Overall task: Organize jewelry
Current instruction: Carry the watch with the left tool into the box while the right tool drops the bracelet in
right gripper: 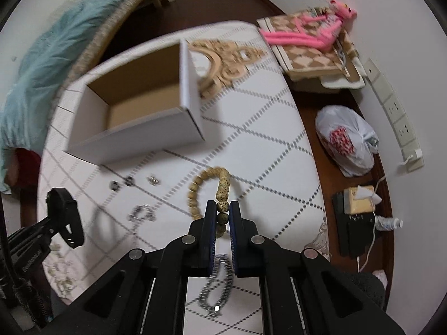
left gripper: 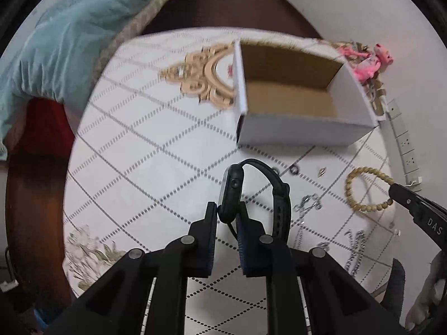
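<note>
Left wrist view shows the left claw clamped on the case of a black watch, which is up off the surface with its strap looping to the right. Right wrist view shows the right claw clamped on one bead of a bead bracelet; the rest of the loop curls forward over the surface, and I cannot tell if it touches. The open box sits ahead of both claws and looks bare inside. I think the step now is to carry both things to the box and drop them in. To do it well, lift each one high enough to clear the white wall of the box, so nothing bumps it and pushes it along. Move slowly, since the bracelet hangs from just one bead and could swing or slip out. Let go only when the thing is over the brown floor inside. Small rings, a silver chain and other shiny bits lie on the surface near the claws, so keep the hanging loops from dragging them.
</note>
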Demonstrator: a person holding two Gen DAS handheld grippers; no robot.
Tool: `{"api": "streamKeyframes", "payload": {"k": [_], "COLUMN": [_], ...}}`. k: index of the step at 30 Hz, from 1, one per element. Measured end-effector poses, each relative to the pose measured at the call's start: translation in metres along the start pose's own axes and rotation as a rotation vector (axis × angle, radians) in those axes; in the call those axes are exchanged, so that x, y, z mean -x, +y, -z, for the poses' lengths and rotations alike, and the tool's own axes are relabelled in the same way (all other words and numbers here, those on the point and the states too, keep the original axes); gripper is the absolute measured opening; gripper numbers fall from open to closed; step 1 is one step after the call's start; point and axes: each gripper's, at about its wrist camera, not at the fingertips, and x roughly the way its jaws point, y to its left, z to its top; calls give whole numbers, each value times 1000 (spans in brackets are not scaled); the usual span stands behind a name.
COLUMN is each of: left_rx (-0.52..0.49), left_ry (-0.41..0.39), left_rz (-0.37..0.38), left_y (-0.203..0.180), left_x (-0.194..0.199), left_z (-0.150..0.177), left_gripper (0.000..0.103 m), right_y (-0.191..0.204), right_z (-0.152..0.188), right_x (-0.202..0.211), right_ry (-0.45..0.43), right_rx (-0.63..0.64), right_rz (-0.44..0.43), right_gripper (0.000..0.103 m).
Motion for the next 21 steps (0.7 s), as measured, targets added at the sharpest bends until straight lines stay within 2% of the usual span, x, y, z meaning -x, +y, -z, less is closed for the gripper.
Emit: {"api": "streamKeyframes", "payload": {"k": [7, 13, 17, 21], "left_rx": [-31, -35, -32, -25], "left_ry": [-90, -129, -132, -92], "left_rz": [19, 41, 61, 91], "left_y": [-15, -26, -30, -33], "left_x": [21, 26, 21, 3], "left_z": [-37, -73, -96, -118], "left_gripper": [11, 11, 11, 11], "right_y": [18, 34, 49, 55], "right_z": [-25, -58, -82, -109], "right_x": [44, 76, 75, 54], "right_ry": [-78, -149, -164, -129], "right_rx": [50, 74, 105, 105], "right_rz": [-59, -119, -131, -144], "right_gripper": [9, 9, 9, 9]}}
